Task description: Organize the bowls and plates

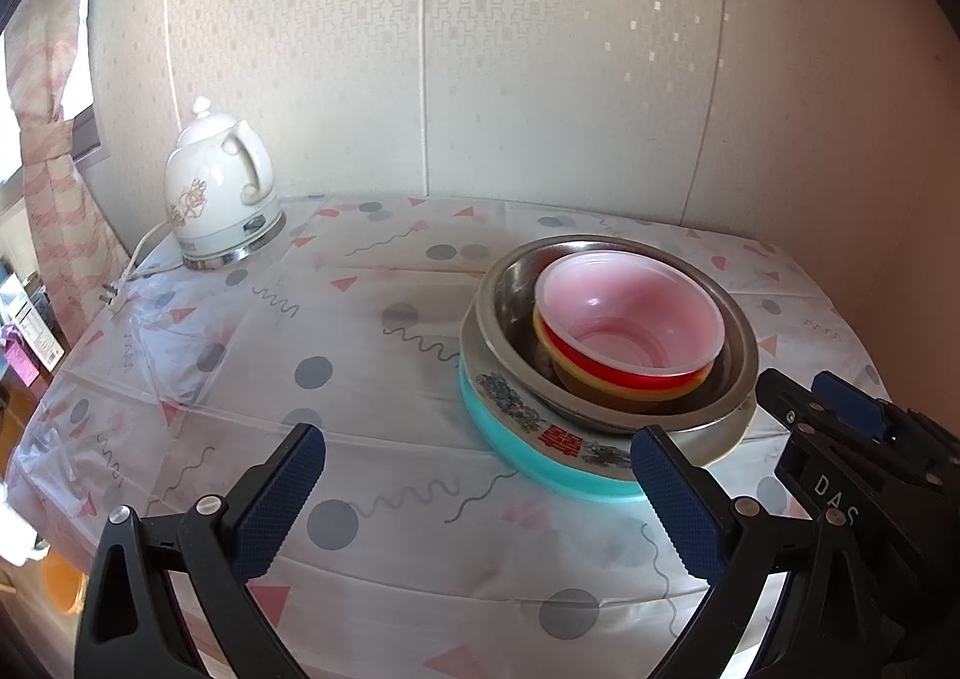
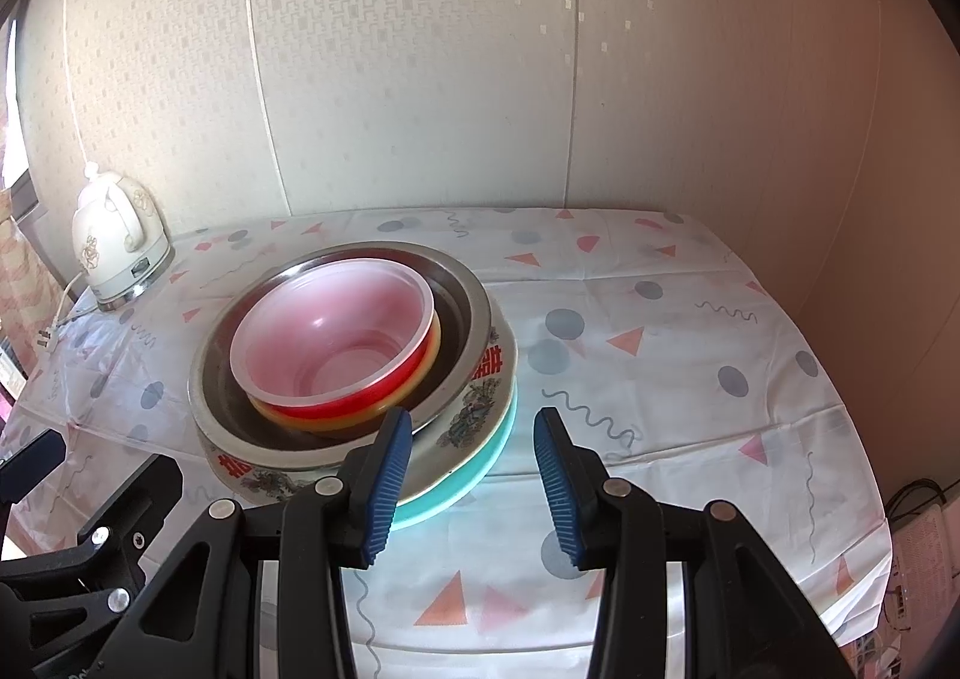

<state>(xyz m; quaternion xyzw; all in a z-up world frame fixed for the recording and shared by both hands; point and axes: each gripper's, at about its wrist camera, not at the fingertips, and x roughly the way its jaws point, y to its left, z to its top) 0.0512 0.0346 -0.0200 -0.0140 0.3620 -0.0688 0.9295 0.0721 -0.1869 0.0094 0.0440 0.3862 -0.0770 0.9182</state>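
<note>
— Where's the stack?

— In my left view it sits right of centre on the worktop (image 1: 420, 271): a teal plate (image 1: 510, 442) at the bottom, a patterned plate (image 1: 522, 406) with a red character on it, then a steel bowl (image 1: 516, 283), and nested inside that a red bowl (image 1: 606, 373) with a translucent pink bowl (image 1: 630, 313) on top.

— And your claws?

— My left claw (image 1: 477, 466) stands wide apart with nothing between its pads; its right pad is in front of the near rim of the plates, though I can't tell whether it touches. My right claw (image 2: 474, 463) is partly apart and empty too. In its own view the left finger (image 2: 390, 475) overlaps the lower right edge of the stack, and the right finger is over bare cloth.

— Anything else on there?

— A white kettle (image 1: 219, 193) at the upper left, well apart from the stack, its cord (image 1: 135, 265) trailing toward the left edge.
</note>
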